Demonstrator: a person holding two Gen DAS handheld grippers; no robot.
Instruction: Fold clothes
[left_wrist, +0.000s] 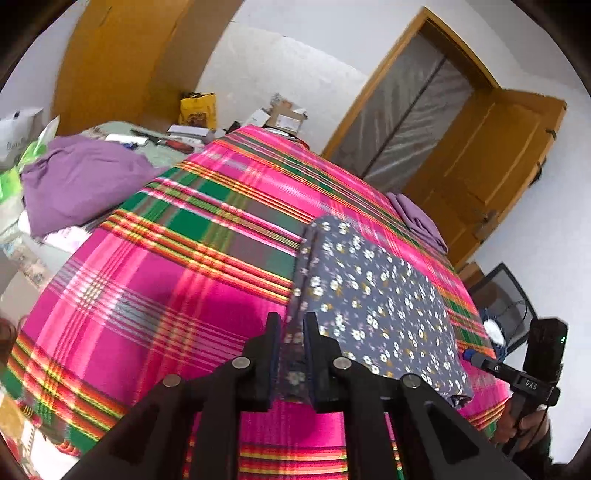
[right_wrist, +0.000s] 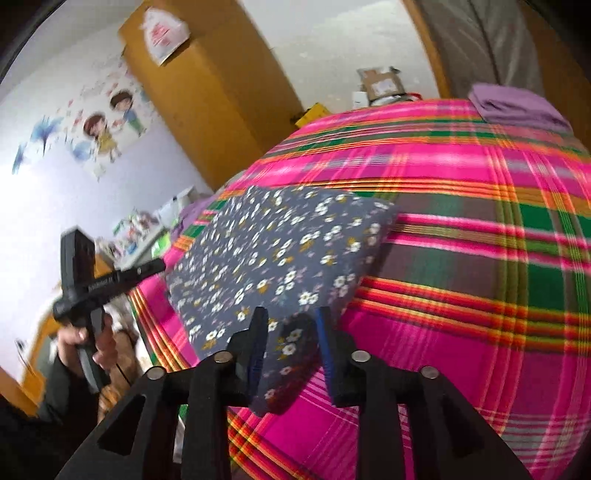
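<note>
A folded navy floral garment (left_wrist: 373, 302) lies on the pink plaid bedcover (left_wrist: 177, 280); it also shows in the right wrist view (right_wrist: 273, 251). My left gripper (left_wrist: 291, 325) is shut on the garment's near left corner. My right gripper (right_wrist: 291, 321) is closed on the garment's other near corner, with cloth between its fingers. The right gripper shows at the right edge of the left wrist view (left_wrist: 532, 373), and the left gripper shows at the left of the right wrist view (right_wrist: 107, 280).
A folded purple cloth (left_wrist: 421, 218) lies at the far right of the bed, seen also in the right wrist view (right_wrist: 517, 105). A crumpled purple garment (left_wrist: 77, 177) sits at the left. Boxes and clutter (left_wrist: 284, 114) lie beyond the bed. A wooden door (left_wrist: 491, 166) stands open at right.
</note>
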